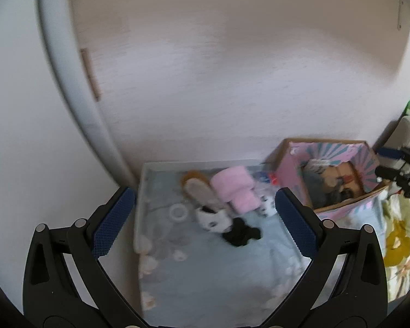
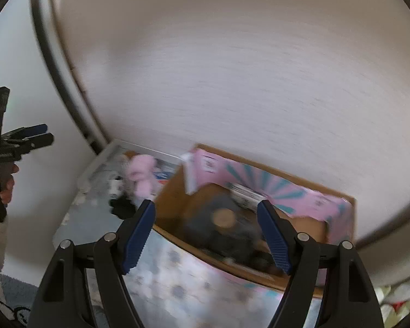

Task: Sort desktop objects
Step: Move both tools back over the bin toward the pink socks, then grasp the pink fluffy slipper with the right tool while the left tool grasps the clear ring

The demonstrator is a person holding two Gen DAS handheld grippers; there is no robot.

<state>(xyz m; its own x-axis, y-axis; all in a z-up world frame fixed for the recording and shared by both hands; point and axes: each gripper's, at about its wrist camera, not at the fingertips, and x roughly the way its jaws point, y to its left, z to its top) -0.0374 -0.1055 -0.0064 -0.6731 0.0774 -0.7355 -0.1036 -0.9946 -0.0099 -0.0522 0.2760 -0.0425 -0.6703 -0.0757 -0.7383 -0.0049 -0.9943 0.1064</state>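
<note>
Both wrist views are smeared with motion blur, so fine detail is uncertain. The left gripper [image 1: 205, 205] hangs above a shallow white tray [image 1: 145, 169] lined with pale blue flowered cloth, its 2 blue-padded fingers [image 1: 112, 221] spread wide with nothing between them. In the tray, toward its far end, lie a pink rolled cloth [image 1: 236, 191], a brown-backed brush [image 1: 198, 190] beside it on the left, a black-and-white panda toy [image 1: 214, 221] in front of the brush, and a dark scrap [image 1: 242, 233] just beside the panda; a small clear ring [image 1: 179, 213] sits left of the panda. Just right of the tray stands a pink cardboard box [image 1: 366, 161] with teal rays printed inside, open at the top and holding several items too blurred to name. The right gripper [image 2: 206, 235] is poised over that same box [image 2: 300, 196], jaws wide apart and gripping nothing; below it in the box lies what may be a dark round object with a tan centre [image 2: 224, 218]. From this view the tray [image 2: 95, 169] sits left of the box, with the pink cloth [image 2: 142, 175] and panda [image 2: 116, 184] at its far end. Behind everything rises a pale wood-grain panel [image 1: 232, 82].
</note>
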